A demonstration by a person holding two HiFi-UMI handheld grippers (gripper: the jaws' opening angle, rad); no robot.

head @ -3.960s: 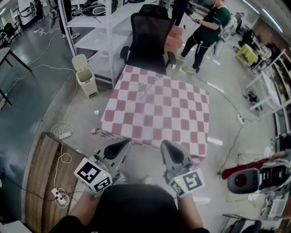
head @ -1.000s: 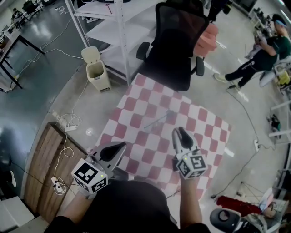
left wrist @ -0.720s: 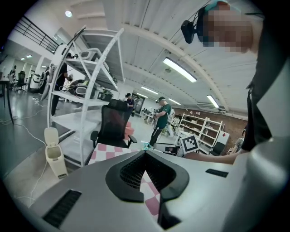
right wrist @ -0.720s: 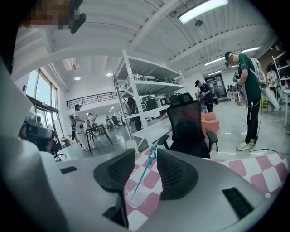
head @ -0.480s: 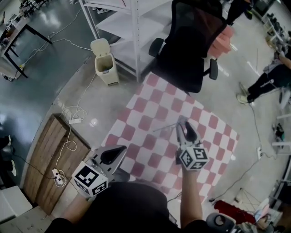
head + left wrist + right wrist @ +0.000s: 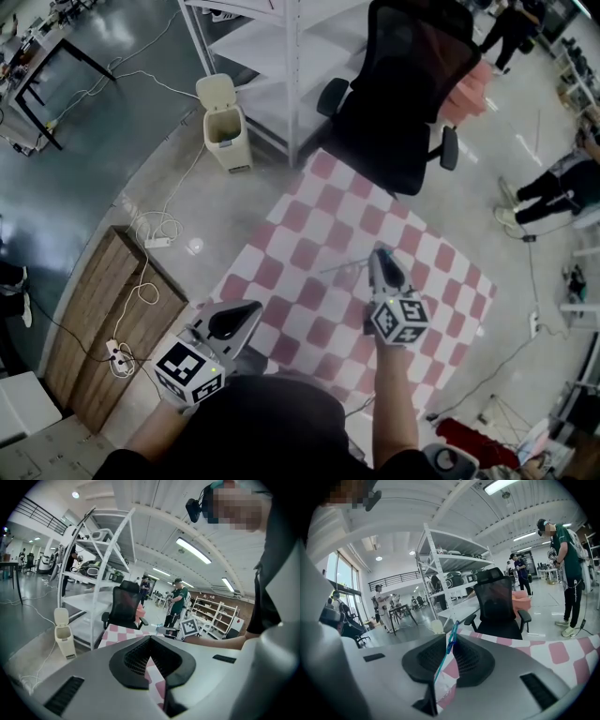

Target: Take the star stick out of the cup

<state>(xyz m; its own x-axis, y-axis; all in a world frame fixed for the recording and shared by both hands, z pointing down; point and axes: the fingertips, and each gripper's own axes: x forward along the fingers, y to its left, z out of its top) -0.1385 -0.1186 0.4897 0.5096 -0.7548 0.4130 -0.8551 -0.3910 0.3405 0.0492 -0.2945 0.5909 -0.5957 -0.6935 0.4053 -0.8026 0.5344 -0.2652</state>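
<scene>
Left gripper (image 6: 249,309) empty, right gripper (image 6: 379,253) on the star stick (image 6: 345,265).
Your left fingers (image 6: 136,660) sit closed at 7 o'clock; your right fingers (image 6: 471,660) are closing around the star stick, which juts toward 9 o'clock above the checkered table (image 6: 300,253).

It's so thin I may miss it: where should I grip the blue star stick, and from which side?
Pinch the thin blue star stick across its shaft from the near side: it is slender and slanted. The right gripper is closing with it between the fingers.
</scene>
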